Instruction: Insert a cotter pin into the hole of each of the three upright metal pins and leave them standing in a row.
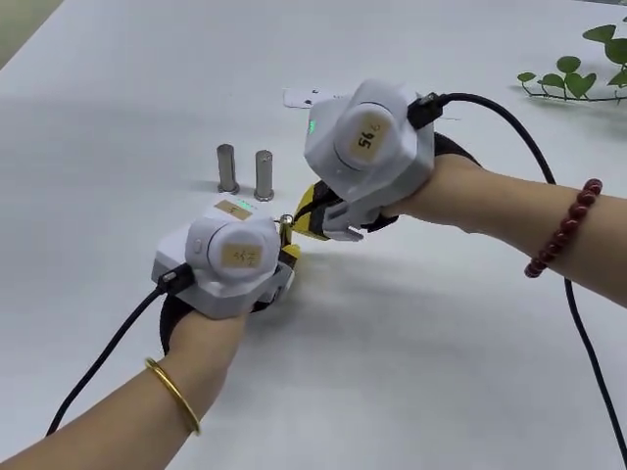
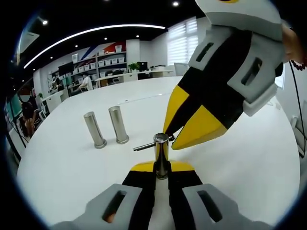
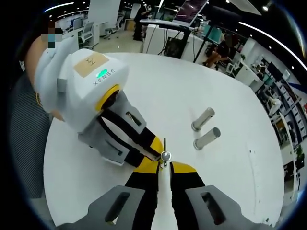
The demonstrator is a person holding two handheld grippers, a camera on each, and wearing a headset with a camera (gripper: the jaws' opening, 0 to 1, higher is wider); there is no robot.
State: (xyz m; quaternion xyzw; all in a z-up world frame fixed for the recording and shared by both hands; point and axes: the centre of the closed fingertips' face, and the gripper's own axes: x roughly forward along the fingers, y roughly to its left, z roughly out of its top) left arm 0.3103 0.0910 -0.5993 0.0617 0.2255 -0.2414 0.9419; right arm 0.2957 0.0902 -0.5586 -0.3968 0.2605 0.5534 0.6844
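Note:
Two bare metal pins (image 1: 227, 168) (image 1: 264, 174) stand upright side by side on the white table (image 1: 441, 343); in the left gripper view they are the left pin (image 2: 94, 129) and the right pin (image 2: 118, 124). My left gripper (image 2: 161, 170) is shut on a third metal pin (image 2: 161, 153) and holds it upright. A thin cotter pin (image 2: 144, 146) passes through this pin's hole, its tip sticking out to the left. My right gripper (image 3: 164, 167) is shut on the cotter pin's other end, right against the held pin's head (image 3: 165, 155). Both grippers meet nose to nose (image 1: 289, 230).
A small white label (image 1: 304, 96) lies behind the right gripper. A green plant (image 1: 578, 73) reaches in at the far right edge. Black cables trail from both grippers across the table. Desks and people fill the office background.

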